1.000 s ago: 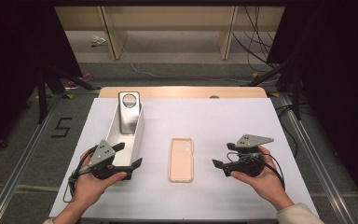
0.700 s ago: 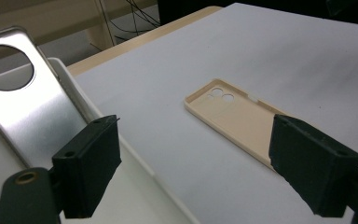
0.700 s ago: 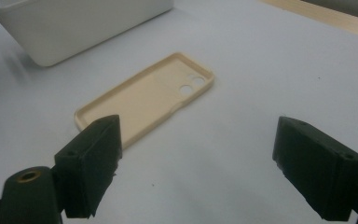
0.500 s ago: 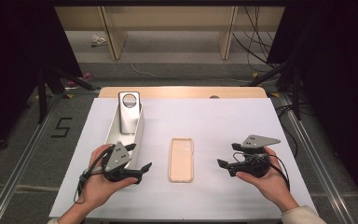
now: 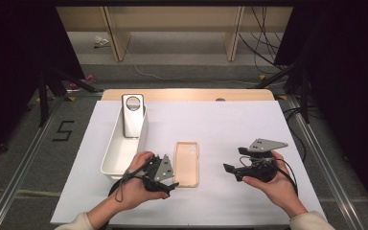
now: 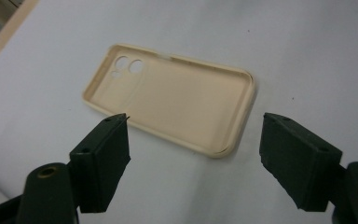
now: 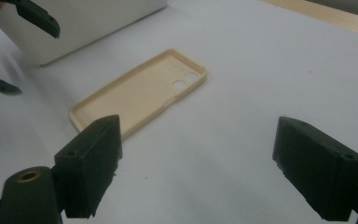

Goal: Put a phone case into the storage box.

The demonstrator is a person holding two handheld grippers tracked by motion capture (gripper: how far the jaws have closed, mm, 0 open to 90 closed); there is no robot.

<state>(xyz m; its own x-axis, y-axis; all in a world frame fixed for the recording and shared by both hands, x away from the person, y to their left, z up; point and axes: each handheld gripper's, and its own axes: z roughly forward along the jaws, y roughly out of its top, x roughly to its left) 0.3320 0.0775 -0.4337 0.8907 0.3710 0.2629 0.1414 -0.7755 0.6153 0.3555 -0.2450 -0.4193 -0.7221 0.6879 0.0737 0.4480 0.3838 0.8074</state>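
table [image 5: 249,124] – white top | on it: beige phone case [image 5: 187,163] (open side up) – white bin [image 5: 120,155]

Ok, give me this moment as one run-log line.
left tool: open, jaws just closing, nothing between, at near end of phone case | right tool: open, empty | case: flat on table, untouched

Dark room, grey floor [image 5: 38,158] marked 5, wooden shelving [image 5: 172,28] behind.

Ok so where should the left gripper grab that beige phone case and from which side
Probably at the near short end of the phone case, coming in from the person's side. It lies flat, open side up, so the raised rim is the only part to pinch. The left gripper already faces that end, its jaws open and just now closing, nothing between them. One jaw inside, one outside the wall.
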